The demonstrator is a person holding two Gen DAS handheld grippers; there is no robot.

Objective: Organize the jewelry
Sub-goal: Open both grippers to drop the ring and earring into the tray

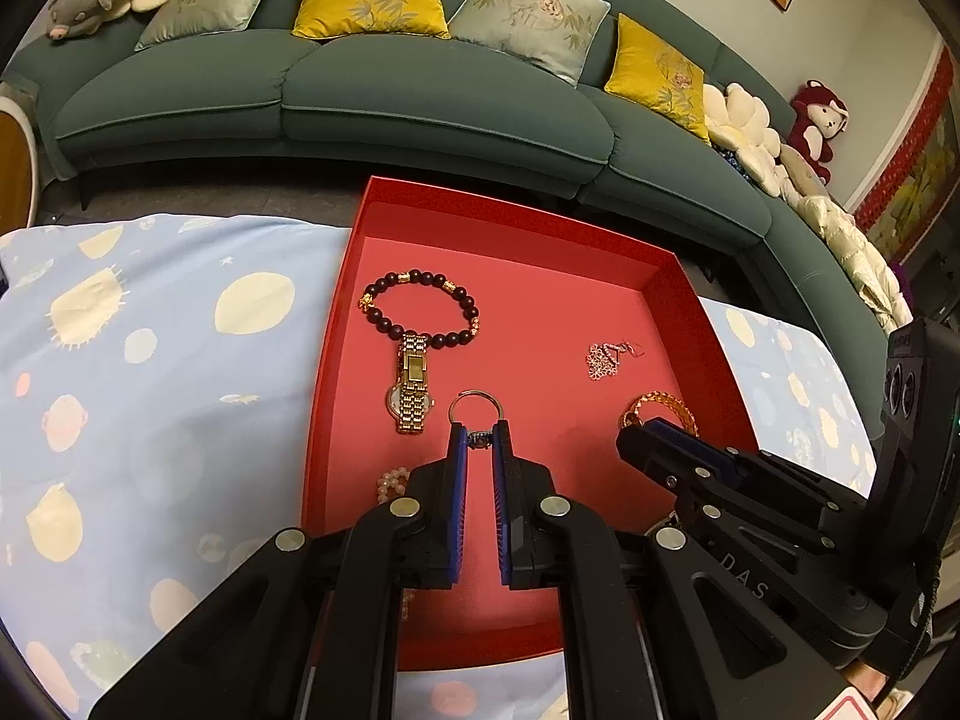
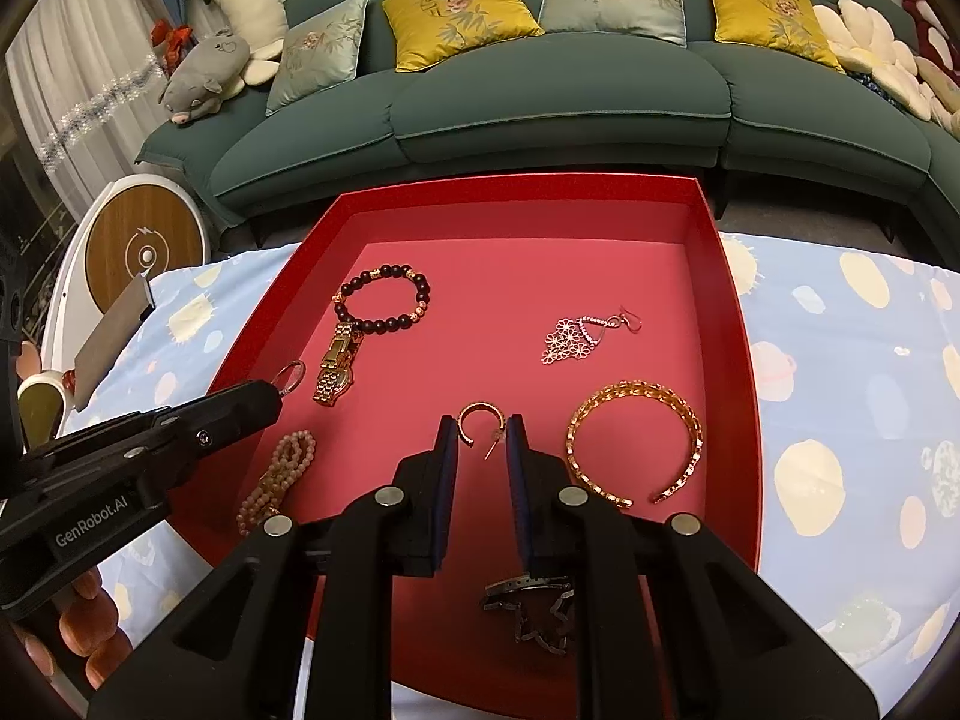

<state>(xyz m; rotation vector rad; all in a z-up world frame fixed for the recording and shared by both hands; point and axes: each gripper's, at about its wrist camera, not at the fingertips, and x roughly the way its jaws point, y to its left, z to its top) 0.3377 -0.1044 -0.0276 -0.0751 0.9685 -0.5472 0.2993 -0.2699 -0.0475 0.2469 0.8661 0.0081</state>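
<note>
A red tray [image 1: 510, 204] [image 2: 720, 252] holds the jewelry. My left gripper [image 1: 478, 438] is shut on a silver ring [image 1: 475, 405], which also shows in the right wrist view [image 2: 292, 373], and holds it above the tray floor. My right gripper [image 2: 483, 432] is shut on the post of a gold hoop earring [image 2: 478, 417]. In the tray lie a dark bead bracelet [image 1: 420, 309] [image 2: 384, 297], a gold watch [image 1: 411, 387] [image 2: 336, 369], a flower earring [image 1: 606, 360] [image 2: 573, 339], a gold cuff bangle [image 2: 636, 438] [image 1: 660, 408], a pearl bracelet [image 2: 279, 471] [image 1: 393, 480] and a dark metal clip [image 2: 531, 606].
The tray rests on a light blue patterned cloth [image 1: 150, 390] [image 2: 840, 390]. A green sofa [image 1: 360, 102] [image 2: 540, 102] with cushions stands behind. A round white and wood device [image 2: 144, 252] stands at the left.
</note>
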